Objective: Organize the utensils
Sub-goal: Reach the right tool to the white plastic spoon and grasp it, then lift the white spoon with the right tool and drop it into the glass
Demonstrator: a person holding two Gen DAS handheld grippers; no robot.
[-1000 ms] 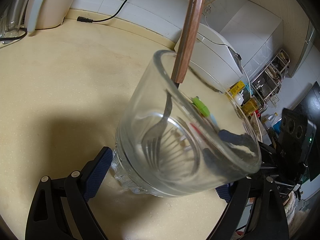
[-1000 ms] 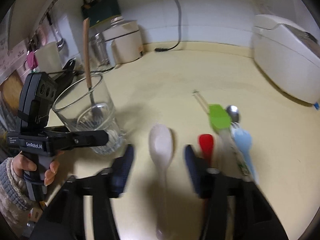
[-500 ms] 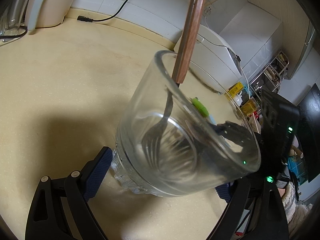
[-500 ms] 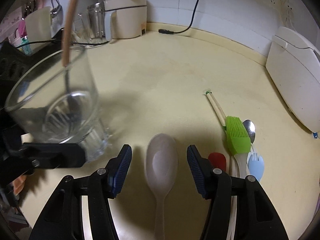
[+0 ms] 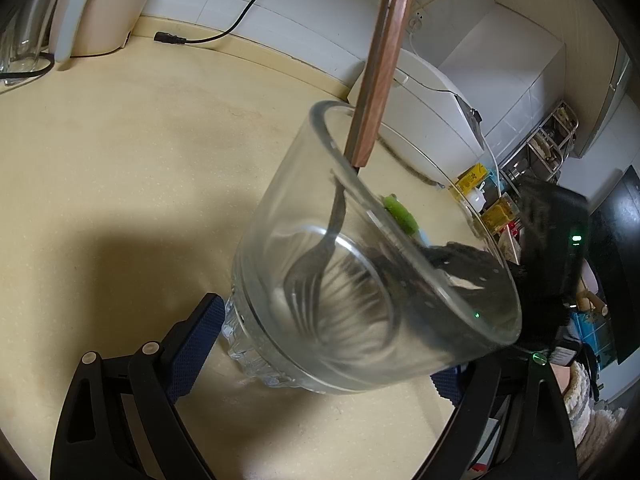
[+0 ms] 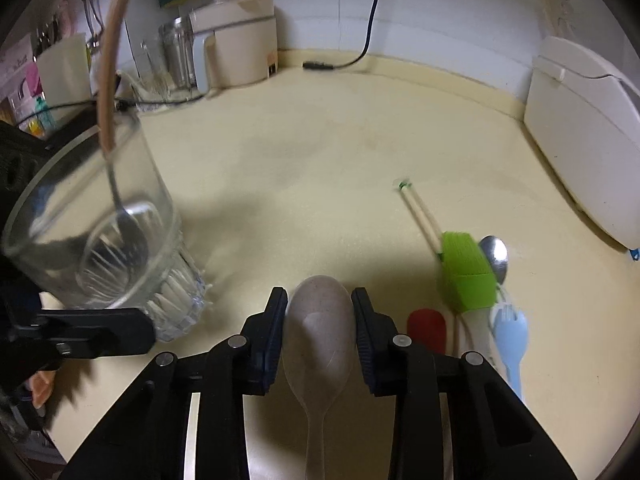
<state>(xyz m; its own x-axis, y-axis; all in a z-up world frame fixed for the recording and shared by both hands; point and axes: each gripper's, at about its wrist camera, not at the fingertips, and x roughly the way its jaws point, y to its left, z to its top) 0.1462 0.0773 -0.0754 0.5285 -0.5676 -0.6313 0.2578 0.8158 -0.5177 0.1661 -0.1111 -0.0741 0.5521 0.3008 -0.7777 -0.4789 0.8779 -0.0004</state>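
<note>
My left gripper (image 5: pixel 328 344) is shut on the base of a clear glass (image 5: pixel 360 280), which is held tilted just above the counter. A fork with a wooden handle (image 5: pixel 376 80) stands inside it. In the right wrist view the glass (image 6: pixel 100 240) sits at the left. My right gripper (image 6: pixel 319 312) has its jaws closing on the bowl of a beige spoon (image 6: pixel 320 328) lying on the counter, and both pads touch the bowl's sides. To the right lie a red utensil (image 6: pixel 426 330), a green brush (image 6: pixel 466 272), a metal spoon (image 6: pixel 494 254), a blue spork (image 6: pixel 510 328) and chopsticks (image 6: pixel 418 208).
A white rice cooker (image 6: pixel 584 128) stands at the right edge of the cream counter (image 6: pixel 320 152). A beige appliance (image 6: pixel 236 48) and glass jars (image 6: pixel 176 56) fill the back left corner. A black power plug (image 6: pixel 320 66) lies by the back wall.
My right gripper moved in over the beige spoon and its jaws narrowed from wide apart to touching the spoon's bowl. The left gripper and the glass kept still.
</note>
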